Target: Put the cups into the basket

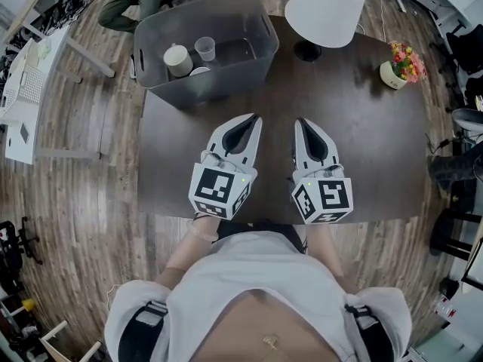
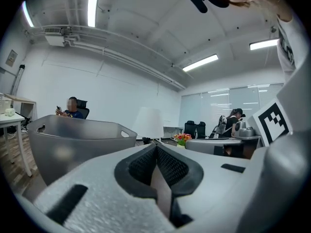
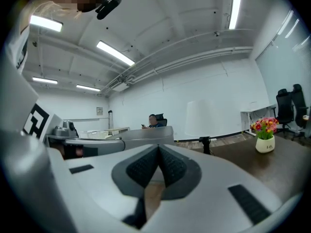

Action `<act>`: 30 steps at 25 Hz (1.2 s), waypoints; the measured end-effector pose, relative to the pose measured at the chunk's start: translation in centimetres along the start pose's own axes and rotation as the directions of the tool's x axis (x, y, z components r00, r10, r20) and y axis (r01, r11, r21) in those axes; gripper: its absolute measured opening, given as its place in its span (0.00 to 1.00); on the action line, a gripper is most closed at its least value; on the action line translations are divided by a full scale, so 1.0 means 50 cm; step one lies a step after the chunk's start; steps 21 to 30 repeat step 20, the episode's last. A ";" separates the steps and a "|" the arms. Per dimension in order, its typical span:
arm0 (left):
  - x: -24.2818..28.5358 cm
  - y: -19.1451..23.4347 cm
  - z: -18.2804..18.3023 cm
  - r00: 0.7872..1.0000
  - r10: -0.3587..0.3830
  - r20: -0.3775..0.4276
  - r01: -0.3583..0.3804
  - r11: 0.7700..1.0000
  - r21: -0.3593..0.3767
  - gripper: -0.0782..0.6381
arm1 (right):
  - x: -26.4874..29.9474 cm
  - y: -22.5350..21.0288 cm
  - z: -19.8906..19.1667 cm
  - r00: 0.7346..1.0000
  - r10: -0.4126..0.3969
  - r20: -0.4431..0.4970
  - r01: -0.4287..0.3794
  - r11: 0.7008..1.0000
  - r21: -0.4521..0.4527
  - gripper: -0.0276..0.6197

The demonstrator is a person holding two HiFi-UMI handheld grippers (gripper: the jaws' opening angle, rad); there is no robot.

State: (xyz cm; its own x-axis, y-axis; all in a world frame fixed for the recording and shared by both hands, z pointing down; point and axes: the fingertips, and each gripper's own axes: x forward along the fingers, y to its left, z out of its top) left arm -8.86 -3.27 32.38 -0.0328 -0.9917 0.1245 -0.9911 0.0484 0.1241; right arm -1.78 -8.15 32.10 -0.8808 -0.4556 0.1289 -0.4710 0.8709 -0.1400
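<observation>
A grey plastic basket [image 1: 249,65] stands at the table's far left corner. Inside it lie a cream cup [image 1: 178,60], a clear cup [image 1: 205,48] and the rim of a third white cup [image 1: 200,71]. My left gripper [image 1: 253,117] rests on the dark table just in front of the basket, jaws shut with nothing between them. My right gripper [image 1: 300,121] lies beside it, also shut and empty. In the left gripper view my gripper [image 2: 156,144] points past the basket [image 2: 73,140]. In the right gripper view my gripper [image 3: 158,148] shows tips together, with the basket [image 3: 146,135] to the left.
A white lamp [image 1: 324,10] stands at the table's far edge, right of the basket. A small pot of flowers [image 1: 400,65] sits at the far right corner. A person sits on a chair [image 1: 136,2] beyond the basket. A white desk [image 1: 34,74] stands to the left.
</observation>
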 end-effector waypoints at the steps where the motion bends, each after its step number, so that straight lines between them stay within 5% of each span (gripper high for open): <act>1: 0.002 -0.003 -0.004 1.000 -0.003 -0.005 0.003 1.000 0.002 0.12 | 0.000 -0.004 -0.002 1.000 -0.002 0.000 0.002 1.000 0.003 0.06; 30: 0.012 0.007 -0.015 0.999 0.005 -0.036 -0.005 1.000 0.000 0.12 | 0.013 -0.010 -0.014 1.000 0.011 -0.024 -0.011 1.000 0.018 0.06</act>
